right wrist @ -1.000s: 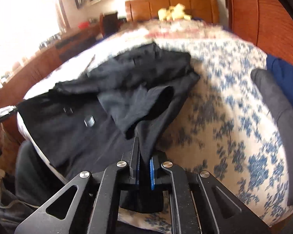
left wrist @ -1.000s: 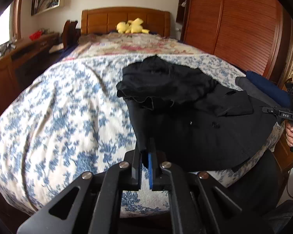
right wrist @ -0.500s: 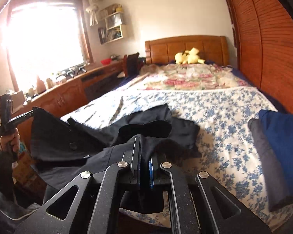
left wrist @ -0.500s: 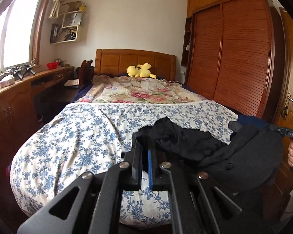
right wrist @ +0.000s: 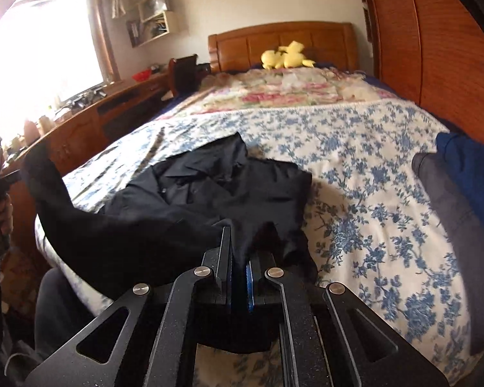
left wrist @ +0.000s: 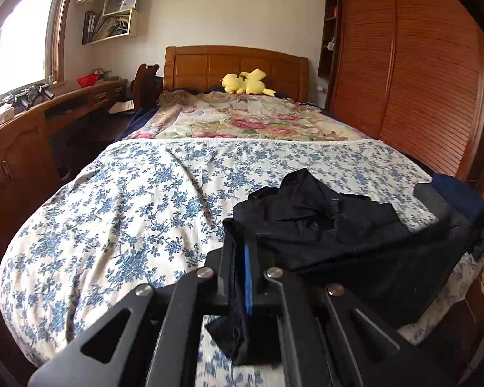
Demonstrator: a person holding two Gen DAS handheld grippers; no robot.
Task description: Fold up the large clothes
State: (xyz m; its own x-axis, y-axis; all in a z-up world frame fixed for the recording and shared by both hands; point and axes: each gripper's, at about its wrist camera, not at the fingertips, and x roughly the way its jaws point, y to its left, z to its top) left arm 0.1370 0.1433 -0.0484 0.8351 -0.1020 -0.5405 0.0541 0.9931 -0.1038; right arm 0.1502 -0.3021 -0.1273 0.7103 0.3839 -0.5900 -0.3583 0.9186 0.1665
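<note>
Bedroom with a big bed (left wrist: 119, 213) under a blue flower cover; wooden headboard (left wrist: 235, 64) at the far end, with a yellow soft toy (left wrist: 247, 83) in front of it; long wooden desk (left wrist: 32, 119) under the bright window (right wrist: 38, 51); brown wardrobe doors (left wrist: 413, 74) on the other side.

Black garment (left wrist: 322, 225) lying near the foot of the bed, all bunched and crumpled on top, near edge lifted off the cover; looks like a coat or a big shirt, cannot tell which.

Left gripper (left wrist: 242, 258) with fingers (left wrist: 232, 251) pressed tight together on one corner of the black cloth, a bit of it poking out behind; right gripper (right wrist: 240, 258) with fingers (right wrist: 226, 251) squeezed together the same way on the other near corner; cloth pulled into a dark band between the two, seen in both views.

Dark grey and blue folded clothes (right wrist: 461, 187) sitting at the bed's edge, well apart from the black one; maybe done already.

Fold looks only just begun; near edge held up, not yet laid over; top part a messy heap; smoothing, folding over and tidying all left to do.
</note>
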